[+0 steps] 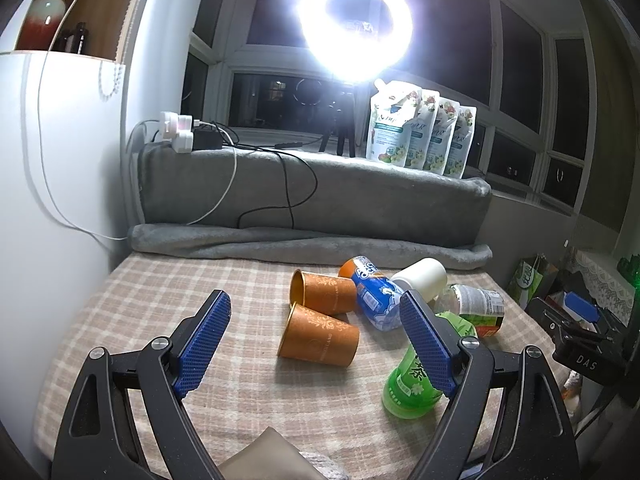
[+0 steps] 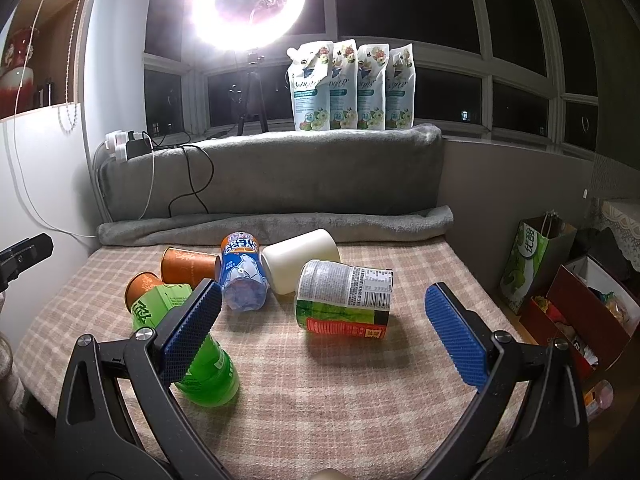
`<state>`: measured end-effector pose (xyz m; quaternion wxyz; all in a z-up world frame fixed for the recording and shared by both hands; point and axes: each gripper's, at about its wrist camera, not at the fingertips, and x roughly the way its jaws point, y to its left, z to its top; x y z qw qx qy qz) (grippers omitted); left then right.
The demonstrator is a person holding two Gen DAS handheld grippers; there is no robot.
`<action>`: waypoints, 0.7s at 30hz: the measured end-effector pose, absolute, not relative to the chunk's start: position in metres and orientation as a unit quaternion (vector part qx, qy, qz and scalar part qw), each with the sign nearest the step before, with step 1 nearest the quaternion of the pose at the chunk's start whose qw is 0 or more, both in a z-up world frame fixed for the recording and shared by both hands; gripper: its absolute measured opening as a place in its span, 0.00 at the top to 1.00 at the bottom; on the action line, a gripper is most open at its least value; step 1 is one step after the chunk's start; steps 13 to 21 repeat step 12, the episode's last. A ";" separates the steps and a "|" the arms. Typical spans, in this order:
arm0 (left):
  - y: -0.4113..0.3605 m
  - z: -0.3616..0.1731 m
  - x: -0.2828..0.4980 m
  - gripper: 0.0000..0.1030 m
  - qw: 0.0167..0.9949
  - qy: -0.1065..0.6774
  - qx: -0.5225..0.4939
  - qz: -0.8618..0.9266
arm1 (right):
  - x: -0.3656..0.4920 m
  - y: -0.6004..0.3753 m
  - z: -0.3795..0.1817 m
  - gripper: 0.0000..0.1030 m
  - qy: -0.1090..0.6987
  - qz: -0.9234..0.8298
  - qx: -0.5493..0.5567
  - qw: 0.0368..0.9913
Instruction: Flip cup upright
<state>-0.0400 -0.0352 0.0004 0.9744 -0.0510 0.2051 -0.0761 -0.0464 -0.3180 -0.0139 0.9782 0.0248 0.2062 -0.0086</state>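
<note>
A: Where are the cups?

B: Two orange paper cups lie on their sides on the checked cloth (image 1: 160, 312). The nearer orange cup (image 1: 320, 338) has its mouth to the left in the left wrist view, and the farther orange cup (image 1: 324, 290) lies just behind it, touching or nearly so. A white cup (image 1: 422, 278) is tipped over too, behind the bottles.

A: What sits around them?

B: A blue bottle (image 1: 378, 300) lies against the farther orange cup and beside the white one. A green bottle (image 2: 192, 344) lies nearer, partly behind a blue pad in both views. A clear labelled bottle (image 2: 346, 300) lies on its side to the right of the blue one.

A: And the tongs?

B: The left gripper (image 1: 316, 340) has its jaws wide apart, holding nothing, with the nearer orange cup showing between them. The right gripper (image 2: 324, 328) is also spread wide and empty, the labelled bottle between its pads.

A: Behind all that?

B: A grey blanket (image 2: 280, 184), four refill pouches (image 2: 352, 86) and a ring light (image 2: 248, 6)
</note>
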 end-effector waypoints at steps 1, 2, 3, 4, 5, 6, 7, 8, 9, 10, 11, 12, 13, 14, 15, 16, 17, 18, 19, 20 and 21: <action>-0.035 0.000 -0.040 0.16 0.975 0.205 -0.051 -0.076 | -0.046 -0.318 -0.014 0.00 0.206 -0.008 0.025 0.978; -0.035 0.000 -0.040 0.16 0.975 0.204 -0.051 -0.075 | -0.046 -0.318 -0.014 0.00 0.206 -0.009 0.025 0.978; -0.034 0.001 -0.040 0.16 0.975 0.204 -0.051 -0.074 | -0.046 -0.318 -0.014 0.00 0.206 -0.009 0.025 0.978; -0.034 0.001 -0.040 0.16 0.975 0.204 -0.052 -0.075 | -0.046 -0.318 -0.014 0.00 0.207 -0.008 0.025 0.978; -0.034 0.001 -0.040 0.16 0.975 0.205 -0.052 -0.074 | -0.046 -0.318 -0.014 0.00 0.207 -0.008 0.025 0.978; -0.034 0.001 -0.039 0.16 0.975 0.205 -0.053 -0.075 | -0.046 -0.318 -0.014 0.00 0.207 -0.009 0.025 0.978; -0.034 0.001 -0.039 0.16 0.975 0.204 -0.053 -0.075 | -0.046 -0.318 -0.014 0.00 0.207 -0.009 0.024 0.978; -0.034 0.001 -0.039 0.16 0.975 0.204 -0.052 -0.074 | -0.046 -0.317 -0.014 0.00 0.207 -0.009 0.025 0.978; -0.034 0.001 -0.039 0.16 0.975 0.203 -0.052 -0.074 | -0.047 -0.317 -0.014 0.00 0.207 -0.009 0.025 0.978; -0.034 0.002 -0.039 0.16 0.975 0.202 -0.052 -0.073 | -0.046 -0.317 -0.014 0.00 0.206 -0.009 0.025 0.978; -0.034 0.002 -0.040 0.16 0.976 0.201 -0.051 -0.072 | -0.046 -0.318 -0.014 0.00 0.206 -0.009 0.024 0.978; -0.034 0.002 -0.040 0.16 0.976 0.199 -0.051 -0.072 | -0.046 -0.318 -0.014 0.00 0.206 -0.008 0.024 0.978; -0.034 0.002 -0.040 0.16 0.976 0.199 -0.051 -0.072 | -0.046 -0.318 -0.014 0.00 0.206 -0.008 0.024 0.978; -0.034 0.002 -0.040 0.16 0.976 0.199 -0.051 -0.072 | -0.046 -0.318 -0.014 0.00 0.206 -0.008 0.024 0.978; -0.034 0.002 -0.040 0.16 0.976 0.199 -0.051 -0.072 | -0.046 -0.318 -0.014 0.00 0.206 -0.008 0.024 0.978; -0.034 0.002 -0.040 0.16 0.976 0.199 -0.051 -0.072 | -0.046 -0.318 -0.014 0.00 0.206 -0.008 0.024 0.978; -0.034 0.002 -0.040 0.16 0.976 0.199 -0.051 -0.072 | -0.046 -0.318 -0.014 0.00 0.206 -0.008 0.024 0.978; -0.034 0.002 -0.040 0.16 0.976 0.199 -0.051 -0.072 | -0.046 -0.318 -0.014 0.00 0.206 -0.008 0.024 0.978; -0.034 0.002 -0.040 0.16 0.976 0.199 -0.051 -0.072 | -0.046 -0.318 -0.014 0.00 0.206 -0.008 0.024 0.978; -0.034 0.002 -0.040 0.16 0.976 0.199 -0.051 -0.072 | -0.046 -0.318 -0.014 0.00 0.206 -0.008 0.024 0.978; -0.034 0.002 -0.040 0.16 0.976 0.199 -0.051 -0.072 | -0.046 -0.318 -0.014 0.00 0.206 -0.008 0.024 0.978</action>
